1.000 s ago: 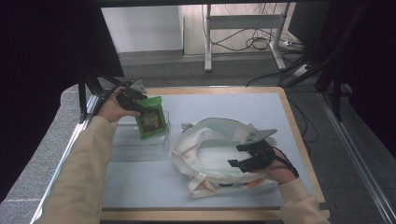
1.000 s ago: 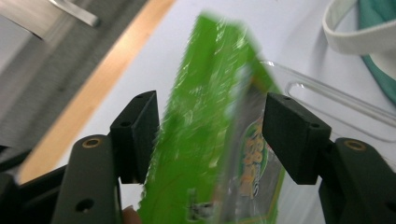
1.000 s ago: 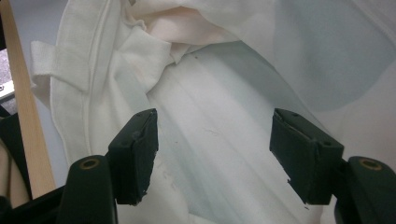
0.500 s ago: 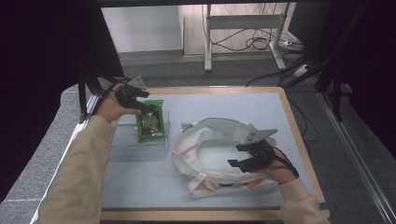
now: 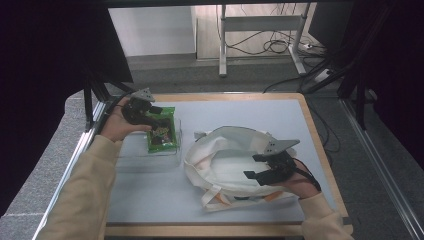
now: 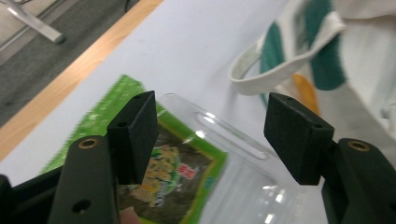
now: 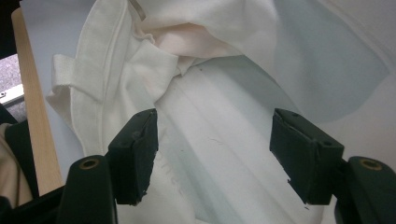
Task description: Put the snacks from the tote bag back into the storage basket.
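Green foil marks the snack packet, which in the high view lies in a clear plastic tray on the grey table top, left of a white canvas tote bag. The left gripper sits at the packet's far left corner, held in the person's left hand; whether it touches the packet cannot be told from here. The right gripper hovers over the bag's open mouth, jaws apart with nothing between them.

In the left gripper view, the left gripper has its jaws spread wide and nothing clamped; the packet lies below and behind the left jaw, on the clear tray, with the bag's green and orange strap farther off.

In the right gripper view, the right gripper stands wide open above the tote's pale cloth, gripping none of it.
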{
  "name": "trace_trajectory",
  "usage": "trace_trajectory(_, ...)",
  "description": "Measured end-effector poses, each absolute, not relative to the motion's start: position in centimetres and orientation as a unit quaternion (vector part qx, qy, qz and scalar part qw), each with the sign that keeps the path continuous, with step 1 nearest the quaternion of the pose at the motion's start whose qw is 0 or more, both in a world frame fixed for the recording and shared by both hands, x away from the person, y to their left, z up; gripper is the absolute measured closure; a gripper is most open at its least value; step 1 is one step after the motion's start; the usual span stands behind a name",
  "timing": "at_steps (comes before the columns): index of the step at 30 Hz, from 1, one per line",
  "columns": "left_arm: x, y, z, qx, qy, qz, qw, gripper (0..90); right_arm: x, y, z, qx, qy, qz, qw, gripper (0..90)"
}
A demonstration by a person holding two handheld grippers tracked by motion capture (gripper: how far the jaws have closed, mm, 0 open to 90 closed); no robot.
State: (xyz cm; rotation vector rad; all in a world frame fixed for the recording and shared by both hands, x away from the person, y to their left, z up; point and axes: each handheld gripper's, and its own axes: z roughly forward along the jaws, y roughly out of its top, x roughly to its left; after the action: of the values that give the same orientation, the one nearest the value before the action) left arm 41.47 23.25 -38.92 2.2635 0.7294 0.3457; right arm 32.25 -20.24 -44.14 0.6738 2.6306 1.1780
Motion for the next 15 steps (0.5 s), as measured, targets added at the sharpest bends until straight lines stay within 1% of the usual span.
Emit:
trace_trajectory(9, 38.1, 21.8, -40.1, 0.875, 0.271, 0.123, 0.381, 34.9, 32.1, -20.2, -44.1, 0.229, 0.884, 0.396, 0.094, 31.6)
trace_trajectory(15, 35.9, 20.9, -40.7, 0.865, 0.277, 0.115, 0.402, 35.7, 32.0, -20.2, -43.8, 0.231, 0.883, 0.397, 0.100, 31.5)
